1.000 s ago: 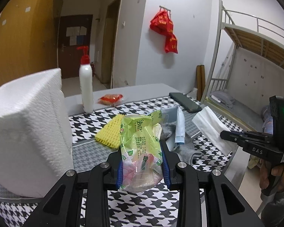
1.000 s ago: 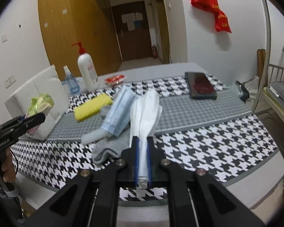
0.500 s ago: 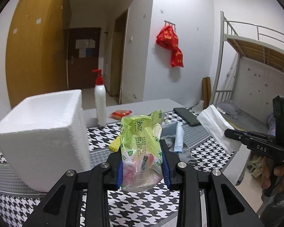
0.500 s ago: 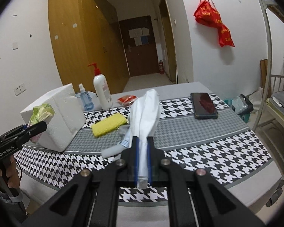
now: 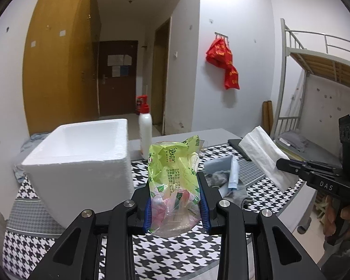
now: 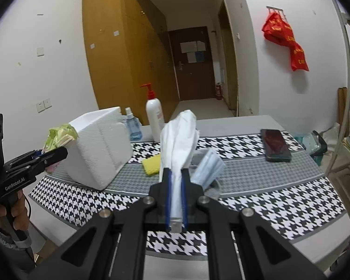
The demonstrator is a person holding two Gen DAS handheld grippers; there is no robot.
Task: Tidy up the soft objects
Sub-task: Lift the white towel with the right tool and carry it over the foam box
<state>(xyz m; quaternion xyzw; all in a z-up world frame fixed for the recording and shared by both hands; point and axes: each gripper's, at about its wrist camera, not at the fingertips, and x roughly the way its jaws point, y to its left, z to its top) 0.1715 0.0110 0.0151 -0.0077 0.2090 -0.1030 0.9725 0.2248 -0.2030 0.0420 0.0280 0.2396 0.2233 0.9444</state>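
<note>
Left claw (image 5: pixel 175 200) clenched on a green plastic packet (image 5: pixel 173 182), held above the counter (image 5: pixel 186 252) beside the white foam box (image 5: pixel 81 163). Right claw (image 6: pixel 175 200) clamped on a white folded tissue pack (image 6: pixel 178 140), raised over the blue masks (image 6: pixel 207 168) and grey sock (image 5: pixel 235 192). From the left wrist only: open, hollow top of the box. From the right wrist only: yellow sponge (image 6: pixel 151 164), small blue spray bottle (image 6: pixel 133 128) and dark phone (image 6: pixel 275 144).

Both wrist views look slightly downward, sharing the foam box (image 5: pixel 81 154).
</note>
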